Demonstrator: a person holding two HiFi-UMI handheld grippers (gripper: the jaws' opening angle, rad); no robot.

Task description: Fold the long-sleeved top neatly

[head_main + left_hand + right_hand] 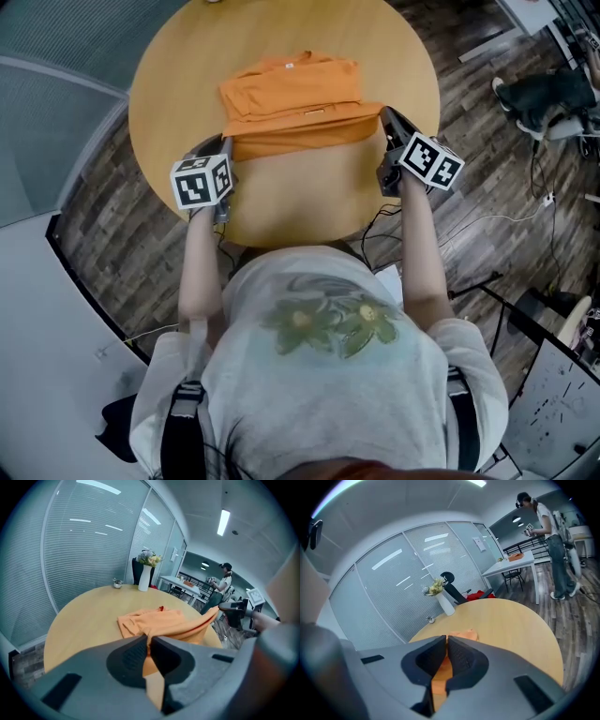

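Note:
The orange long-sleeved top (292,105) lies partly folded on the round wooden table (281,211), collar at the far side. Its near edge is lifted off the table and stretched between both grippers. My left gripper (225,148) is shut on the left corner of that edge; orange cloth (178,623) runs out from between its pads. On the right corner my right gripper (384,120) is shut too, with orange fabric (440,672) pinched between its pads. In the left gripper view (149,641) the lifted hem spans to the right gripper. The right gripper view (446,641) shows a bit of the top beyond the jaws.
A white vase with flowers (145,571) and a small object (117,583) stand at the table's far edge by the glass wall. Another person (551,541) stands by a white table (511,564) across the room. Cables (525,211) lie on the wooden floor to the right.

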